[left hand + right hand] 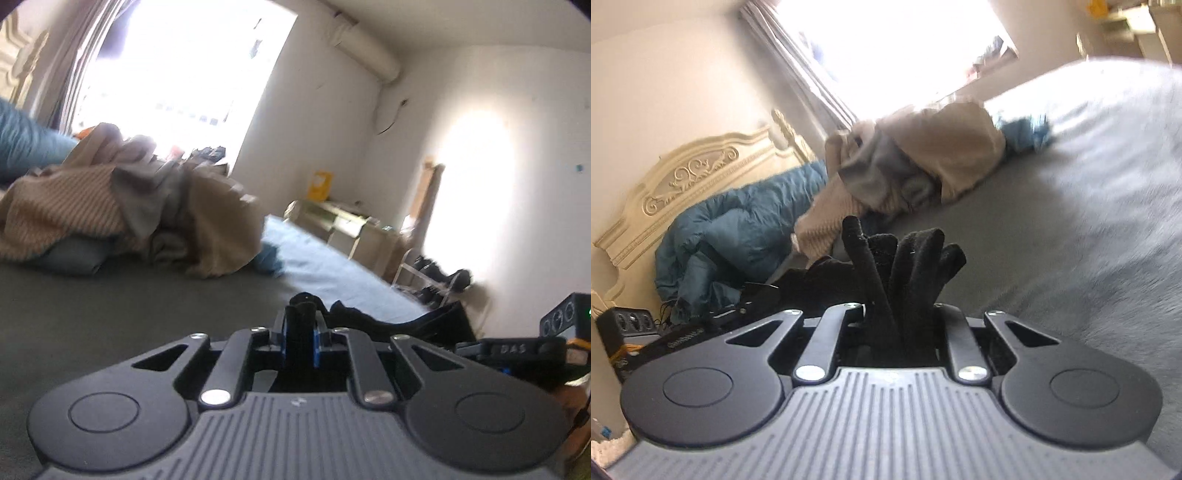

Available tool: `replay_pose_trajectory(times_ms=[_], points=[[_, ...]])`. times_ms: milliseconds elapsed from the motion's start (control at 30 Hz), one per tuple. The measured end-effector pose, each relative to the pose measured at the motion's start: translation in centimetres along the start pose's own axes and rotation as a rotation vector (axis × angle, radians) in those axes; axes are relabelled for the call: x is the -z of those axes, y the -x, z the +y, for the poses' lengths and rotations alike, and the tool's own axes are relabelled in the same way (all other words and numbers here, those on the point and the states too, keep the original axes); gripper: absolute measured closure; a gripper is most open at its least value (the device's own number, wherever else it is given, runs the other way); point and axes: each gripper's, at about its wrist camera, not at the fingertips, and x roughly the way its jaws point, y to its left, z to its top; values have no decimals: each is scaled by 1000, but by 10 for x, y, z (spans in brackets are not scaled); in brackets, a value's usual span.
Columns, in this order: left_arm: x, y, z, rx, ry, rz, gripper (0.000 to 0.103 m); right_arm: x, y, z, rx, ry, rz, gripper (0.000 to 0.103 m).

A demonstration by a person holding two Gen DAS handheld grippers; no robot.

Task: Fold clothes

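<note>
Black garment (pixel 908 266): dark knit cloth bunched in folds, raised off the bed between the 2 grippers; in the left wrist view it trails rightward as a dark strip (pixel 388 317) above the bed.
Right gripper (pixel 905 314): jaws clenched on a thick wad of the black garment, folds sticking up past the tips.
Left gripper (pixel 303 325): jaws clenched on a small knot of the same black cloth; blue pads (pixel 317 347) show at either side of it.
Bed (pixel 1052 229): grey cover, sunlit pale toward the far edge.
Clothes pile (pixel 122 210): tan ribbed and grey pieces heaped on the bed, well apart from the garment.
Blue quilt (pixel 738 229): crumpled against the cream carved headboard (pixel 683 177).
Window (pixel 177 70): bright, washed out, behind the pile.
</note>
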Motion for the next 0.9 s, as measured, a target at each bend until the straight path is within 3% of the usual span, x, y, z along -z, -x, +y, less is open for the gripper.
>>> replay_pose_trajectory(times_ms=[233,533,667,900], points=[[-25,22,-68,80,-59,-60,90,-7,67,14,-14,74,-143,93],[-42,8,-176,201,-110,-103,90,-31,167,2,11,178,-334,93],[-40,-13,-226,301,-126,-113,90,-44,208,-10,80,225,-385,93],[-12,-80,-296,402,-104,-75,90,-66,267,-35,262,303,-423,93]])
